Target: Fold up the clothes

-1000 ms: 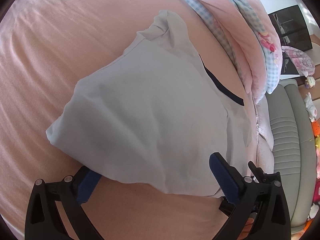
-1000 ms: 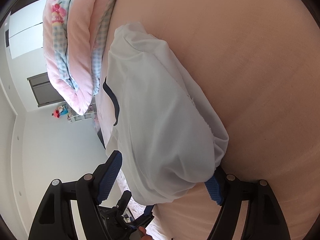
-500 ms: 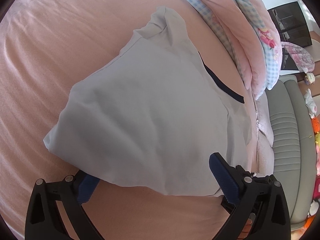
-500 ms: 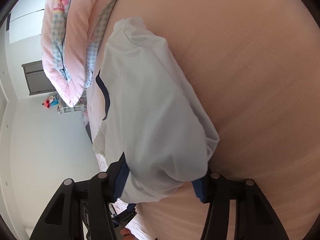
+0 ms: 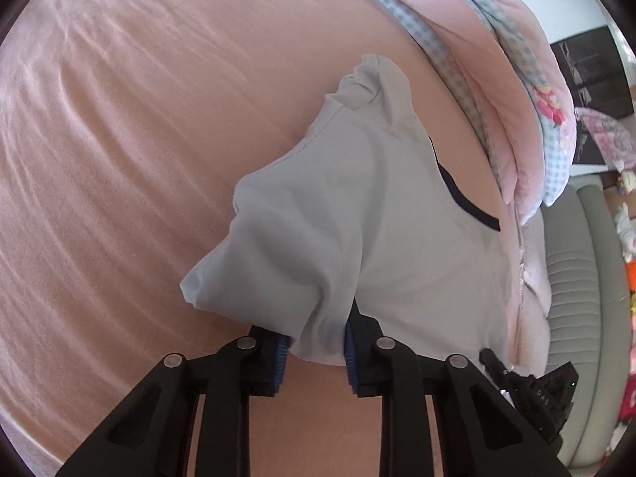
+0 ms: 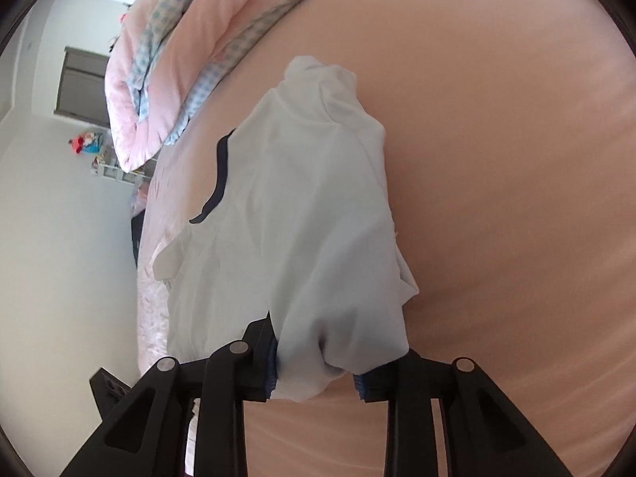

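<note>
A white garment (image 5: 357, 206) with a dark trim band (image 5: 465, 198) lies on the pink bed sheet (image 5: 119, 159). Its near edge is bunched between the blue pads (image 5: 278, 353) of my left gripper (image 5: 315, 351), whose jaws are closing and pinch the cloth. In the right wrist view the same garment (image 6: 310, 206) hangs lifted at its near end. There a fold is gathered between the pads (image 6: 272, 365) of my right gripper (image 6: 317, 375), and its jaws are also closing on the cloth.
A folded pink and blue checked quilt (image 5: 497, 59) lies along the far side of the bed, just beyond the garment. Past the bed edge stand a grey sofa (image 5: 576, 298) with toys, a white wall (image 6: 59, 218) and a shelf.
Both grippers went from wide open around the garment's edge to pinching it. The cloth has gathered into folds, and the right gripper has rolled and lifted its end.
</note>
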Action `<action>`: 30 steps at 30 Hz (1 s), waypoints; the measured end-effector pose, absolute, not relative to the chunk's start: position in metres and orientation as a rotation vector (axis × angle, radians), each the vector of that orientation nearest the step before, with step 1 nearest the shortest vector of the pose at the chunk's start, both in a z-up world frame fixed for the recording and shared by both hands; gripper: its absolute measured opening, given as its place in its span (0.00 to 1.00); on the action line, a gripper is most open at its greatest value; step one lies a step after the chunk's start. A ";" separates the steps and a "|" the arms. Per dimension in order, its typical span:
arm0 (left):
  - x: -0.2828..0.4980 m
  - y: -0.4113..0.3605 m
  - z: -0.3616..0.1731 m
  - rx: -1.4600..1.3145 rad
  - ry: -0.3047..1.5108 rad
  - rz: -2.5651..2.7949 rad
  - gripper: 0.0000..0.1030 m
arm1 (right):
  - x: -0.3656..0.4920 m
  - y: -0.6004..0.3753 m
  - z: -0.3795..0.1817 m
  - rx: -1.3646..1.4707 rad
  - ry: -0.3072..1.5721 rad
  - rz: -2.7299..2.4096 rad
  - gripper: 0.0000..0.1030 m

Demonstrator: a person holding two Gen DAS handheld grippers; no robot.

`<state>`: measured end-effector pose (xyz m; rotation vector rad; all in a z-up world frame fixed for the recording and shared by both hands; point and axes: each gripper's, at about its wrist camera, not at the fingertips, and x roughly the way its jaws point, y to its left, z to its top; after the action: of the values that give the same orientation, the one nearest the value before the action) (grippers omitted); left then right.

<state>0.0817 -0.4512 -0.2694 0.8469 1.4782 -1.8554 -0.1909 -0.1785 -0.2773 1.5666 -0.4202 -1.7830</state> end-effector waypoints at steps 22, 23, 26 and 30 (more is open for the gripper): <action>0.088 -0.454 -0.256 1.000 1.437 -1.952 0.21 | -0.197 -0.184 -0.276 1.612 -0.301 -1.741 0.34; 0.090 -0.454 -0.260 0.983 1.491 -1.955 0.21 | -0.197 -0.183 -0.282 1.647 -0.353 -1.676 0.48; 0.094 -0.454 -0.270 0.926 1.652 -1.961 0.32 | -0.188 -0.179 -0.290 1.689 -0.455 -1.549 0.55; 0.098 -0.446 -0.272 0.903 1.717 -1.990 0.52 | -0.170 -0.183 -0.293 1.668 -0.446 -1.495 0.55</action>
<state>0.0978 -0.4457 -0.2724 0.9031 1.7165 -1.9904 -0.1702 -0.1834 -0.2932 1.6684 -0.4456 -1.4945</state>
